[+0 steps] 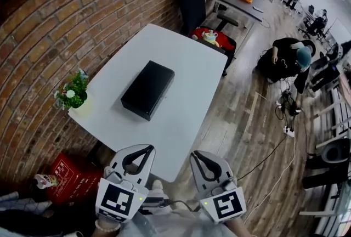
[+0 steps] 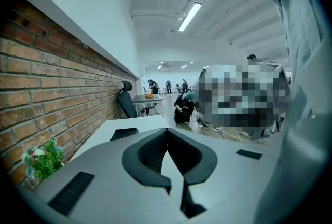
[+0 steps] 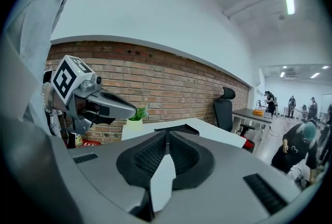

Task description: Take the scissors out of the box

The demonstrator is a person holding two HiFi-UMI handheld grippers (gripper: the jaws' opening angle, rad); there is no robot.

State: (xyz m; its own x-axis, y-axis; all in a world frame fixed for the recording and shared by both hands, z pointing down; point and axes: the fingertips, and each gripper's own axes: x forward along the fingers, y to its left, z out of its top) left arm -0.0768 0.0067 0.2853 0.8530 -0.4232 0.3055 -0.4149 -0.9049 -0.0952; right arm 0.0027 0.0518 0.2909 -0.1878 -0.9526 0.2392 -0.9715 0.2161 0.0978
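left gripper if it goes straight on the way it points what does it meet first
Probably nothing close: the left gripper points roughly level over the white table, passing just right of the black box. Depth is unclear.

Left hand-held gripper (image 1: pixel 140 156), right hand-held gripper (image 1: pixel 201 162): pale grey moulded shells with black ribbed pads lining the jaws. Each carries a white marker cube (image 1: pixel 118 200) printed with black squares, green light (image 1: pixel 142 197) beside it. Thin dark cable (image 1: pixel 174 204) between them. Pale sleeve (image 3: pixel 31 26).
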